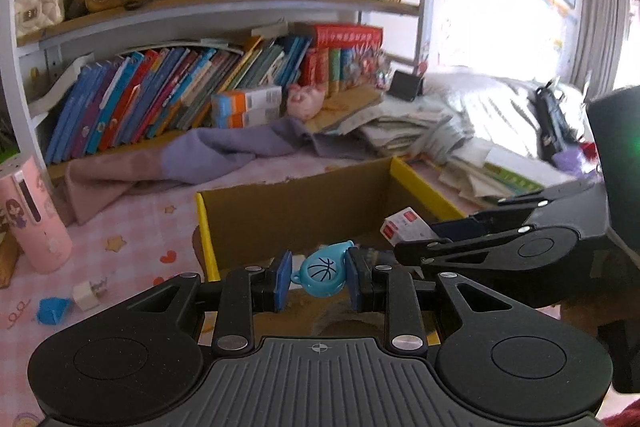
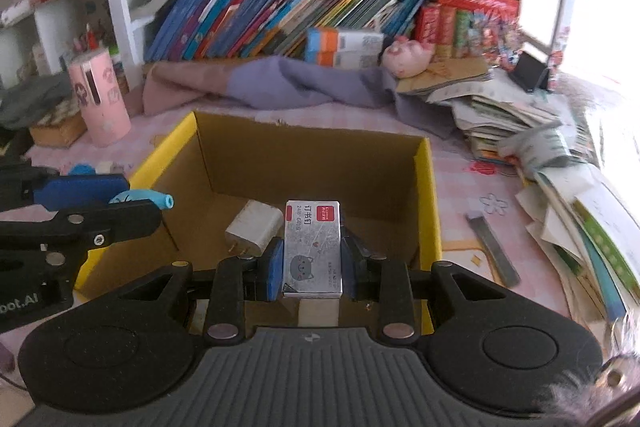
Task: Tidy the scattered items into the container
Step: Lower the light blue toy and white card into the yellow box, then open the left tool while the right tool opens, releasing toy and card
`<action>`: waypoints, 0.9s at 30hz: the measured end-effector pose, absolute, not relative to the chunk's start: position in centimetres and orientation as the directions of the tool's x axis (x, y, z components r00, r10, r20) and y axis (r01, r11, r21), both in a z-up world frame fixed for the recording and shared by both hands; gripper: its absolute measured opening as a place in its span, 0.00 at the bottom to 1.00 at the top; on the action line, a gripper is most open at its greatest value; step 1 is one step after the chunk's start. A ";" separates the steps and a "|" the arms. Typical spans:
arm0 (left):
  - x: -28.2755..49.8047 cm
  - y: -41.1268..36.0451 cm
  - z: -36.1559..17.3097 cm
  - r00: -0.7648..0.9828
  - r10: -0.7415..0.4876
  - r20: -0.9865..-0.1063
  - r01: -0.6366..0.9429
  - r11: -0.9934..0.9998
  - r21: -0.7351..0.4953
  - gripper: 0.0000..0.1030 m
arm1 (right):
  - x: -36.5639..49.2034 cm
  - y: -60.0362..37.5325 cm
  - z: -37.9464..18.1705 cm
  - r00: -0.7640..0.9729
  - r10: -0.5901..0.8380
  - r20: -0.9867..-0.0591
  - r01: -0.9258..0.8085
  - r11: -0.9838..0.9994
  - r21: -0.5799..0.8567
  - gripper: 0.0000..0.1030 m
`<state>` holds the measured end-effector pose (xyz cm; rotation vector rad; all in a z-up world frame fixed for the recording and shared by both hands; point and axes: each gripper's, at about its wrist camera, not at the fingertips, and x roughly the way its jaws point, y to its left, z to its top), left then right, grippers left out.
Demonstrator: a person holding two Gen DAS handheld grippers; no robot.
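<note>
The container is an open cardboard box with yellow rims (image 1: 420, 183) (image 2: 428, 195) on a pink tablecloth. My left gripper (image 1: 319, 277) is shut on a light blue whistle with a basketball print (image 1: 322, 269), held above the box's near left edge; it also shows in the right wrist view (image 2: 140, 198). My right gripper (image 2: 312, 263) is shut on a silver staple box with a cat print (image 2: 313, 247), held over the box's inside; it shows in the left wrist view (image 1: 404, 227). A white charger plug (image 2: 254, 227) lies inside the box.
On the cloth left of the box lie a white plug (image 1: 86, 294) and a blue scrap (image 1: 52, 309). A pink cylinder (image 1: 34, 215) stands at left. A grey metal strip (image 2: 494, 247) lies right of the box. Paper stacks (image 2: 560, 163), a purple cloth (image 2: 280, 83) and bookshelves surround.
</note>
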<state>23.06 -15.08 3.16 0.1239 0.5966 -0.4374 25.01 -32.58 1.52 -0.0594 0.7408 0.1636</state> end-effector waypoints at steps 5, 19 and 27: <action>25.5 -16.3 1.9 0.732 -0.306 -0.608 0.411 0.911 0.036 0.26 | 28.7 -32.6 0.1 0.683 0.158 -0.713 -0.226 0.974 -0.002 0.27; 27.5 -18.0 -0.3 0.731 -0.223 -0.645 0.365 0.926 0.094 0.28 | 32.4 -33.4 -1.8 0.608 0.192 -0.770 -0.273 0.962 0.025 0.28; 26.5 -17.9 0.4 0.765 -0.204 -0.611 0.329 0.939 0.099 0.73 | 31.7 -34.4 -0.7 0.651 0.203 -0.731 -0.247 0.968 0.048 0.39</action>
